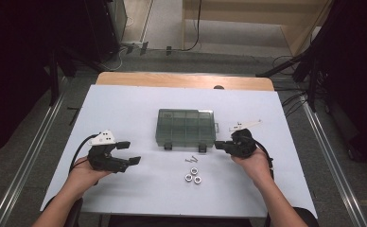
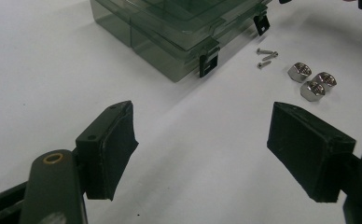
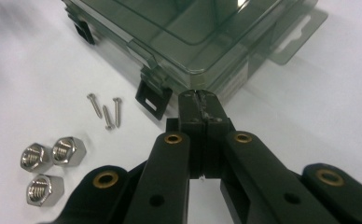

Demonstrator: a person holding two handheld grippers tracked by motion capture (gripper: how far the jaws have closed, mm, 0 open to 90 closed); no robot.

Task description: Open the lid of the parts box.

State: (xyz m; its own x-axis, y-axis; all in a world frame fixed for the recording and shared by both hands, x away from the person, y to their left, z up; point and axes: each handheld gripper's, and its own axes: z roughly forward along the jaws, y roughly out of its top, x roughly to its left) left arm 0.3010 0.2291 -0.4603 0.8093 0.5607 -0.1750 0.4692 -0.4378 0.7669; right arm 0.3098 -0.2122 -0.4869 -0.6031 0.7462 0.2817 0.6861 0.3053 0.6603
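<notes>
The smoky compartment box (image 1: 185, 127) lies closed mid-table, long axis parallel to the near edge. The right gripper (image 1: 219, 145), jaws pressed together on nothing, sits just off its near right corner, closer than the left gripper (image 1: 128, 152), whose jaws gape apart. Nuts (image 1: 193, 176) and screws (image 1: 191, 160) wait nearby; the box's contents are hard to make out.

**What's sitting on the worktop**

White worktop (image 1: 125, 109) with a wood edge at the far side. On it: a smoky clear compartment box (image 1: 185, 126), three small screws (image 1: 191, 160) just in front, three hex nuts (image 1: 193, 175) clustered nearer the person.
</notes>
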